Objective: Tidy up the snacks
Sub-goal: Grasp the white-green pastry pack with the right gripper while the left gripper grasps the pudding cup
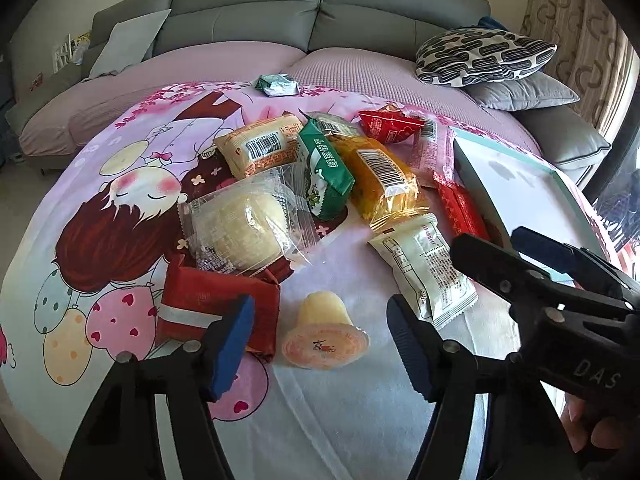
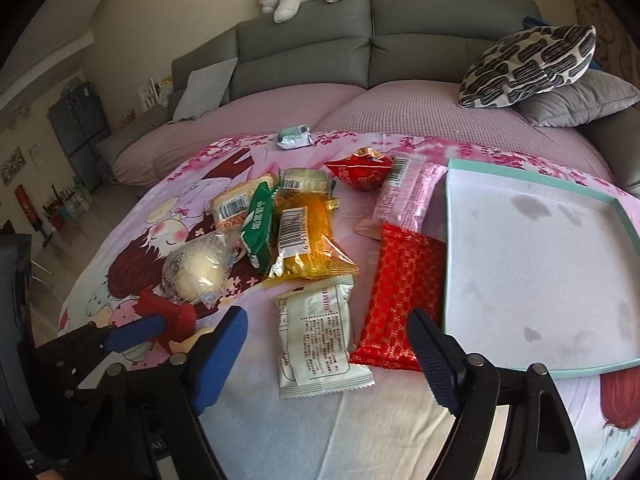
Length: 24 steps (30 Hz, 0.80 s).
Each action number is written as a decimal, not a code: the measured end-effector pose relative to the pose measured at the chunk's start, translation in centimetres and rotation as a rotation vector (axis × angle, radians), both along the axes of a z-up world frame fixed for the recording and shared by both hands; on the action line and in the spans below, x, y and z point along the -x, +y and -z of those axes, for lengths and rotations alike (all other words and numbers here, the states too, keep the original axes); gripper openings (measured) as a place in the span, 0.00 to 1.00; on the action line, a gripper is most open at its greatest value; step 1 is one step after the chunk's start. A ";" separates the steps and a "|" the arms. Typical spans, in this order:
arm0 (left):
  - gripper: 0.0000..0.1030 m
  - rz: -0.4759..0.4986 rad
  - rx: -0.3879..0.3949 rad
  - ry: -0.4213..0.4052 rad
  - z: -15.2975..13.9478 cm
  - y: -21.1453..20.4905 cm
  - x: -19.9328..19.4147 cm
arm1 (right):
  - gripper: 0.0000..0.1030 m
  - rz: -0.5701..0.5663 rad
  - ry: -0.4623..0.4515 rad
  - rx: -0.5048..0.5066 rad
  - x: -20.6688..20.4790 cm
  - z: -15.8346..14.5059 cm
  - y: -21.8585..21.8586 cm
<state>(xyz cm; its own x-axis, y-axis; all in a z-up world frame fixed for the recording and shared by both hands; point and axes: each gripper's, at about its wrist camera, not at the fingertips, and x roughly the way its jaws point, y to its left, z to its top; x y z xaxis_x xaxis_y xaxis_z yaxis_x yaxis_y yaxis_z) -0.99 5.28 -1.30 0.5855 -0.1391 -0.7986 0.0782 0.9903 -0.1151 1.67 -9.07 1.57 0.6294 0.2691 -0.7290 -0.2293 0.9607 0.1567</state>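
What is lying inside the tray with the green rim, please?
No snack lies inside the tray: its white floor shows only some dark stains. The near right corner is cut off in the right wrist view, so that part cannot be checked. The red patterned packet lies outside, beside its left rim.

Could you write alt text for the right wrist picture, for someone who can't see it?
A heap of wrapped snacks lies on a pink cartoon blanket beside an empty box lid with a teal rim. The right tool is open above a white packet and a red packet. The left tool shows at lower left; behind is a grey sofa.
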 end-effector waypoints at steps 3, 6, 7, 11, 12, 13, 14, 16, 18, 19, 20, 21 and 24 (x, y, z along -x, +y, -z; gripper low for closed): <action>0.52 0.019 0.029 0.013 0.1 -0.1 0.0 | 0.71 -0.034 0.016 -0.005 -0.6 0.6 0.7; 0.51 0.033 0.034 0.020 0.2 -0.2 0.1 | 0.63 -0.054 0.048 -0.003 -1.0 1.4 1.1; 0.50 0.037 0.036 0.022 0.3 -0.3 0.2 | 0.61 -0.058 0.058 -0.001 -1.2 1.7 1.2; 0.49 0.034 0.034 0.044 0.9 -0.4 -0.1 | 0.61 -0.064 0.092 0.014 -1.7 2.7 1.6; 0.49 0.030 0.038 0.054 1.2 -0.3 -0.2 | 0.61 -0.063 0.093 0.026 -1.7 2.9 1.7; 0.48 0.027 0.042 0.064 1.4 -0.2 -0.3 | 0.60 -0.065 0.095 0.037 -1.7 3.0 1.8; 0.47 0.026 0.046 0.071 1.7 -0.2 -0.5 | 0.60 -0.066 0.098 0.045 -1.8 3.1 1.9; 0.46 0.032 0.057 0.081 2.1 -0.3 -0.6 | 0.60 -0.067 0.116 0.047 -2.0 3.6 2.0; 0.45 0.042 0.046 0.075 2.2 -0.6 -0.6 | 0.57 -0.064 0.141 0.040 -2.3 4.1 2.0; 0.45 0.044 0.043 0.074 2.3 -0.7 -0.6 | 0.55 -0.059 0.150 0.040 -2.4 4.3 1.9; 0.45 0.044 0.045 0.072 2.3 -0.7 -0.7 | 0.55 -0.056 0.159 0.033 -2.4 4.5 1.8; 0.45 0.044 0.048 0.072 2.4 -0.7 -0.7 | 0.55 -0.056 0.160 0.030 -2.5 4.5 1.8; 0.45 0.044 0.047 0.068 2.4 -0.6 -0.6 | 0.53 -0.057 0.156 0.034 -2.4 4.5 1.8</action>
<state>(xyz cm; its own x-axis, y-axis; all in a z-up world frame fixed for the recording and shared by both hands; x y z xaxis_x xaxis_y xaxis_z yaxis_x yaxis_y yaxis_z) -0.34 4.66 -3.66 0.5225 -0.2019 -0.8284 0.1123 0.9794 -0.1679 4.03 -7.27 -2.96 0.4920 0.2751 -0.8260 -0.2594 0.9520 0.1626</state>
